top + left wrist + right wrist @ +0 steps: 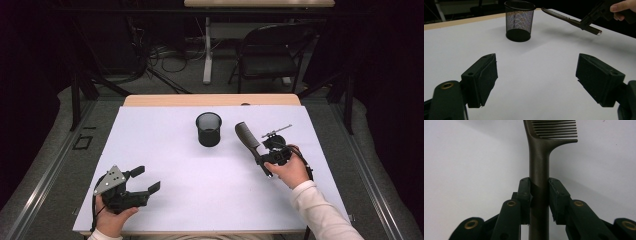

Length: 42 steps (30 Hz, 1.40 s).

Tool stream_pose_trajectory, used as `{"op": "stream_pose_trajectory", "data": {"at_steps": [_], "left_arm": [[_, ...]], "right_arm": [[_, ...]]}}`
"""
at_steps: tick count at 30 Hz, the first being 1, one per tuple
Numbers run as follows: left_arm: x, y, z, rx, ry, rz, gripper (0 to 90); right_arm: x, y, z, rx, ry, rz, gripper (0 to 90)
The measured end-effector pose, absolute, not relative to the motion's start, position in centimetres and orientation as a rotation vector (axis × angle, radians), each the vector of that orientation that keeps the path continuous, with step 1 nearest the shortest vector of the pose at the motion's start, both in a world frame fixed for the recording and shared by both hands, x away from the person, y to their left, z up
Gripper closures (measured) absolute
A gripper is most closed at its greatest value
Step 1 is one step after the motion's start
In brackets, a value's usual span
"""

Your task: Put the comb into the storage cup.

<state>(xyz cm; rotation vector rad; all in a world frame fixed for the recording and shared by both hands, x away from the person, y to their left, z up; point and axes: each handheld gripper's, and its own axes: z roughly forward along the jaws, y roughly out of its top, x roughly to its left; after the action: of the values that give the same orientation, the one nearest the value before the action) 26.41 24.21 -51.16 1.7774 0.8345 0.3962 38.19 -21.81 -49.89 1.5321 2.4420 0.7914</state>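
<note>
Right gripper (539,195) clenched on comb (248,138) handle | left gripper (146,180) released, near table (200,202) front edge

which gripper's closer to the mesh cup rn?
Right. The right gripper, shut on the comb, is just right of the mesh cup; the left gripper, jaws open, sits at the table's near-left edge.
</note>
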Motion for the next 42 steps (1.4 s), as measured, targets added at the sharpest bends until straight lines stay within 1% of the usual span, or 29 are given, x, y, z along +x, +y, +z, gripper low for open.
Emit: {"op": "stream_pose_trajectory", "data": {"at_steps": [26, 42], "left_arm": [[26.5, 24.2, -51.2, 1.780, 0.837, 0.396, 17.8], [26.6, 24.3, -51.3, 1.776, 0.844, 0.399, 17.9]], "right_arm": [[35.5, -19.8, -48.2, 1.238, 2.383, 1.071, 72.8], [35.0, -18.1, -47.2, 1.078, 2.338, 1.197, 72.8]]}}
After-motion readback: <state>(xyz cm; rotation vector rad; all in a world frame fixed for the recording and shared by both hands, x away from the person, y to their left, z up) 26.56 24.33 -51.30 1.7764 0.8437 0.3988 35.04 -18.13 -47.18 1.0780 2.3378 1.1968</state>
